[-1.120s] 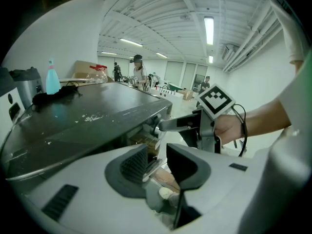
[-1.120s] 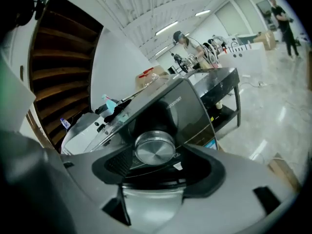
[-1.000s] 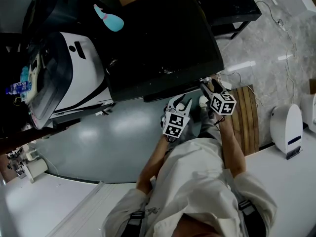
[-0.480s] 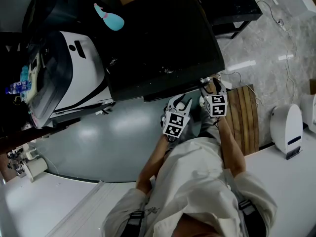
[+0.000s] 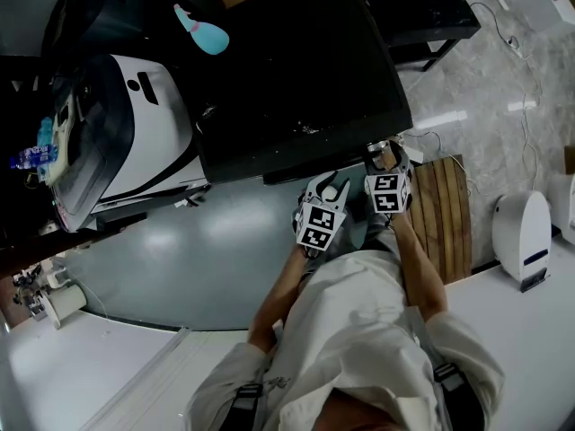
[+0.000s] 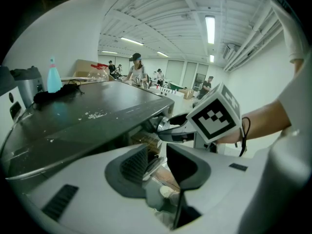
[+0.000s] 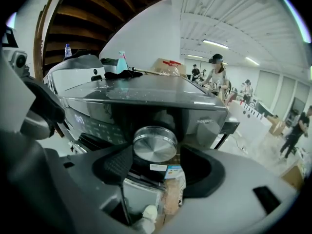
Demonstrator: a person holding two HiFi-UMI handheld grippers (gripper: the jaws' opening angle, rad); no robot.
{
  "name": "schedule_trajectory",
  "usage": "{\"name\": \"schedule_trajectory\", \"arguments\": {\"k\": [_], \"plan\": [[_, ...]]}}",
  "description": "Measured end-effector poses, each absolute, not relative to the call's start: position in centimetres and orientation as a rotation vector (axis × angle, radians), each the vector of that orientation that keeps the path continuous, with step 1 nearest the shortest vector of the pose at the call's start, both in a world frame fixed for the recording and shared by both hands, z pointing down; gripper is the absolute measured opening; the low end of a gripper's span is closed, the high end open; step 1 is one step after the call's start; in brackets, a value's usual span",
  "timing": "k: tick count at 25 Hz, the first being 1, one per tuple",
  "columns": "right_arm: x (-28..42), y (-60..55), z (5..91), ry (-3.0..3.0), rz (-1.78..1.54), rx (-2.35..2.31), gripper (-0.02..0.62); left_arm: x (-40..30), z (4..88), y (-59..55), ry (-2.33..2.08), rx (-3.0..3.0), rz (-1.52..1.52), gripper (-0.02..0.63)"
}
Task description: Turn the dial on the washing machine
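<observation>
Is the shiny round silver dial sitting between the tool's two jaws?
Yes, the round silver metal dial sits between the jaws of the right tool, which have just been closing without gripping it.

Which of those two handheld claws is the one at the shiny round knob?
The right gripper: the silver dial sits between its jaws, which have just been closing. The left gripper hangs beside it, jaws apart on nothing.

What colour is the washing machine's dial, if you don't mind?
Brushed silver metal dial, clearest in the right gripper view.
</observation>
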State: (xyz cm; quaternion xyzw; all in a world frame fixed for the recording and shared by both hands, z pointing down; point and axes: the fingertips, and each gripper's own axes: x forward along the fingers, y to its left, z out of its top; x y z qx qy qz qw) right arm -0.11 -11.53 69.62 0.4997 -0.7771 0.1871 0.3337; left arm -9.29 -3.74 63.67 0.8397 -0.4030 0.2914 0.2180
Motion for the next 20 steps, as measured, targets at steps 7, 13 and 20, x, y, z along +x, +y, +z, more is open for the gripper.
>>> {"name": "schedule_trajectory", "arguments": {"k": [7,13,20], "plan": [[-0.37,-11.44,69.52,-2.035,0.483,1.304,0.275,-9.6,63.69,-3.68,-1.116,2.319,0.808,0.126],[-0.37,-11.49,69.61,-2.07,0.575,1.319,0.274,-9.57,63.74,-3.83,-1.115,2.321,0.807,0.126],[-0.23,-11.84,69.31,-2.132,0.69,1.351,0.273,-9.51,63.83,-3.83,-1.113,2.32,0.808,0.126]]}}
